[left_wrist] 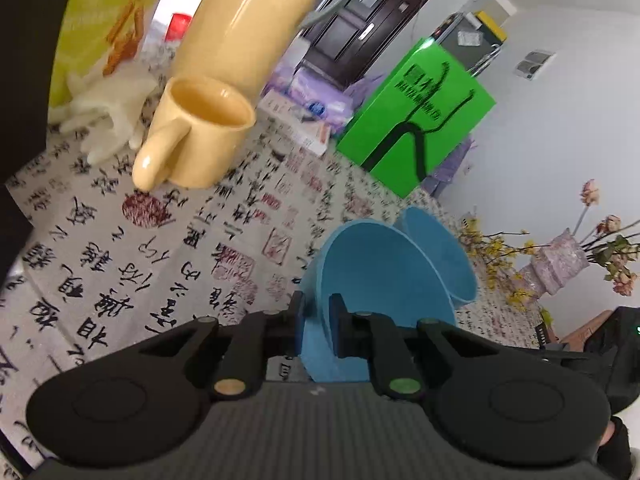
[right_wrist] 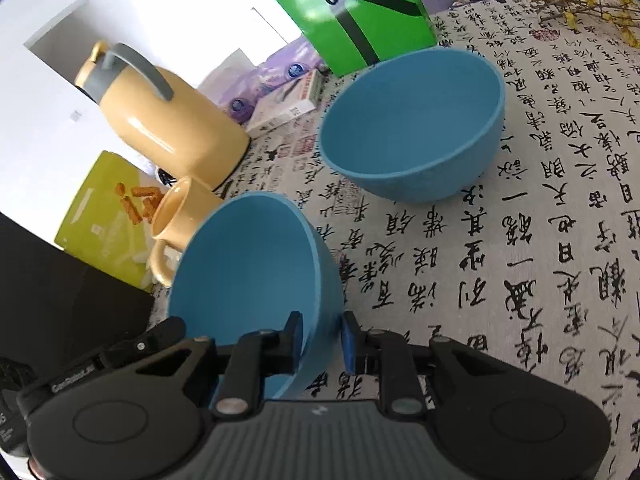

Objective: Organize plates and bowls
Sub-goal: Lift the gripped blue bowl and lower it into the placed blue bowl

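Observation:
Two blue bowls stand on a calligraphy-print tablecloth. The near bowl is tilted, and my right gripper is shut on its front rim, one pad inside and one outside. In the left wrist view my left gripper is shut on the rim of what looks like the same near bowl, again with a pad on each side of the wall. The second bowl sits upright farther back, untouched, and shows behind the held one.
A yellow mug and a tall yellow flask stand to the left of the bowls. A green paper bag stands at the back, with a book beside it. A vase of flowers is at the right, and a yellow-green box at the left.

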Demonstrator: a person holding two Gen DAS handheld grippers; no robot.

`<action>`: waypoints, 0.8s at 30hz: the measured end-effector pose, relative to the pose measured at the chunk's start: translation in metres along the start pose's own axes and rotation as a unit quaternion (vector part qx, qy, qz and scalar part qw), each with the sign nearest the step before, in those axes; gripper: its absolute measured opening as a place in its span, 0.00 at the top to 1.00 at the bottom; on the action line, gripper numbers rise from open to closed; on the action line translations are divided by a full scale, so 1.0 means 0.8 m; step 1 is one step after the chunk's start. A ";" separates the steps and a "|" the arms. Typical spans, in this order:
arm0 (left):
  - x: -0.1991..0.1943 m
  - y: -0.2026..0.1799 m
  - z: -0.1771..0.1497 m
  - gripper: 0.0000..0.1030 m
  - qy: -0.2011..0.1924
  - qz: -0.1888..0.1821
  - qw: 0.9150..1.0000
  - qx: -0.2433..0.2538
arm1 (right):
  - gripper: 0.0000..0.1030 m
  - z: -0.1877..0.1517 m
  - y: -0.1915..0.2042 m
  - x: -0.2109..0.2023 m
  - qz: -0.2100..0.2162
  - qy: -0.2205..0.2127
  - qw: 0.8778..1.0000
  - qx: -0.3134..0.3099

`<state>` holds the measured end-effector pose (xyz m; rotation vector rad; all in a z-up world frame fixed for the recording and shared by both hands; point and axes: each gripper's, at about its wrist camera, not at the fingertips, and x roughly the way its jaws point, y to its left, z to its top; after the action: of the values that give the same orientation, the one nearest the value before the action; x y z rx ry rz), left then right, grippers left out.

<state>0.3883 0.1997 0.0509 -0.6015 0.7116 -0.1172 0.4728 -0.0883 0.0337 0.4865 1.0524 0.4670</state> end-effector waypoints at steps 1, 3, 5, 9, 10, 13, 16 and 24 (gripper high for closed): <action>-0.010 -0.005 -0.001 0.88 -0.006 -0.002 1.000 0.002 | 0.83 -0.002 0.002 -0.006 0.002 -0.003 1.000 -0.002; -0.027 -0.015 0.000 0.88 -0.016 -0.006 1.000 0.004 | 0.83 -0.006 0.008 -0.021 0.008 -0.009 1.000 -0.007; -0.044 -0.022 -0.002 0.88 -0.022 -0.008 1.000 0.003 | 0.83 -0.011 0.013 -0.039 0.016 -0.017 1.000 -0.013; -0.078 -0.038 -0.017 0.88 -0.032 -0.009 0.999 0.009 | 0.83 -0.029 0.020 -0.070 0.022 -0.026 0.999 -0.023; -0.086 -0.041 -0.021 0.87 -0.032 -0.011 0.999 0.011 | 0.83 -0.034 0.020 -0.077 0.024 -0.028 0.999 -0.023; -0.108 -0.048 -0.038 0.87 -0.030 -0.014 0.999 0.008 | 0.83 -0.052 0.019 -0.099 0.029 -0.036 0.999 -0.022; -0.128 -0.057 -0.056 0.87 -0.032 -0.017 0.999 0.010 | 0.83 -0.073 0.017 -0.121 0.031 -0.041 0.998 -0.024; -0.164 -0.105 -0.101 0.87 -0.032 -0.052 0.997 0.039 | 0.82 -0.120 -0.007 -0.186 0.018 -0.065 0.998 -0.016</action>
<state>0.2447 0.1308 0.1256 -0.5648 0.6114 -0.2207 0.3253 -0.1641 0.0948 0.5017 0.9119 0.4766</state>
